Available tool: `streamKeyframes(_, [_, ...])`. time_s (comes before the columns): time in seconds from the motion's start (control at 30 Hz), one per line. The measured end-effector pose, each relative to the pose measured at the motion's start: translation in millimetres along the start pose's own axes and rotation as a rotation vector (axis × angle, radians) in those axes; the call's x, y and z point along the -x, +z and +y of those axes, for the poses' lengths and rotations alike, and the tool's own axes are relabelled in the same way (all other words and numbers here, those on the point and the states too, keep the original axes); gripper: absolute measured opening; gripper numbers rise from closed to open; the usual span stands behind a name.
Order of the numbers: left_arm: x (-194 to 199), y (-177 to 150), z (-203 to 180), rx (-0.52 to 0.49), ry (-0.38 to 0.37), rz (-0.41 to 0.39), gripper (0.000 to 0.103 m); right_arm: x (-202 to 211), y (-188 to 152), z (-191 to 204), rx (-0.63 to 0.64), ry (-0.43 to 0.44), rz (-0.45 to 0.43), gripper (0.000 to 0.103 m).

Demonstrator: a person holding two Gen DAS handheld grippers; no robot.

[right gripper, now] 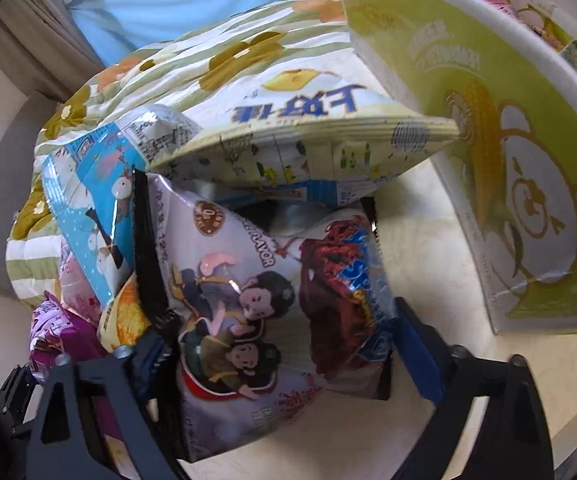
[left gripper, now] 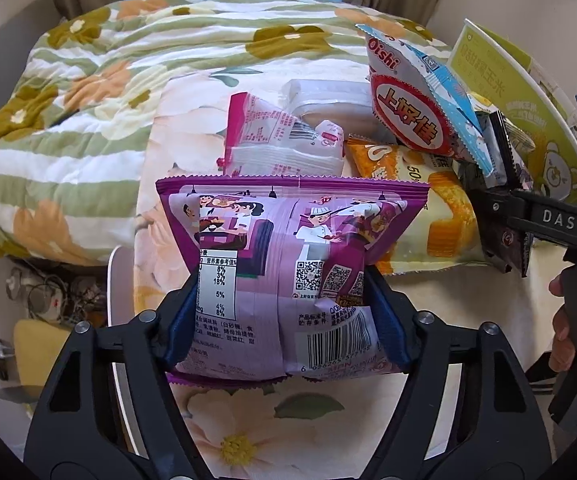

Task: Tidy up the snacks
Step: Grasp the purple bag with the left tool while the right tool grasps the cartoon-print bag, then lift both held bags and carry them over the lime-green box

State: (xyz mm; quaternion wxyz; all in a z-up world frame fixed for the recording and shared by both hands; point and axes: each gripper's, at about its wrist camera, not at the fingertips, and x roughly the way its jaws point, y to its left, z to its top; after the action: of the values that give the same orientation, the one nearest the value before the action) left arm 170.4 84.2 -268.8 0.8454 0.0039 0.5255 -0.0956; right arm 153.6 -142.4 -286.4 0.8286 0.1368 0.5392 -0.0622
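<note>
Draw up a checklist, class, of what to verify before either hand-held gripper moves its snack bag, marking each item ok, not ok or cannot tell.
1. Left hand-held gripper shut on the purple bag: ok, both pads press its sides.
2. Right hand-held gripper shut on the cartoon bag: ok.
3. Cartoon bag free of neighbours: not ok, the pale yellow bag lies over its far end.
4. Purple bag free of the pile: cannot tell; the pink-white packet sits just behind it.
5. Green corn box clear of the right gripper's path: cannot tell.
</note>
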Motion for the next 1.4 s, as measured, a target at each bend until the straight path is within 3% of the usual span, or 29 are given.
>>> streamKeyframes(0.2, [11, -9, 6, 0.045, -0.018, 0.000, 0.070, 8, -7, -1, 0.013, 0.013, -0.017, 0.077])
streamKeyframes(0.5, [41, -11, 2, 0.070, -0.010, -0.042, 0.070, 28, -16, 0, 0.026, 0.044, -0.020, 0.075])
streamKeyframes(0.8, [89, -2, -19, 0.063, -0.018, -0.115, 0.070, 76, -28, 3, 0.051, 0.100, -0.051, 0.075])
streamKeyframes(1.1, [152, 39, -77, -0.021, -0.058, -0.255, 0.070, 165, -17, -3, 0.143, 0.174, -0.173, 0.075])
streamKeyframes(1.23, [170, 65, -120, -0.061, -0.071, -0.308, 0.070, 196, 6, -31, 0.141, 0.187, -0.222, 0.075])
streamKeyframes(1.4, [164, 97, -184, -0.073, -0.104, -0.325, 0.070, 214, 35, -80, 0.137, 0.176, -0.238, 0.075])
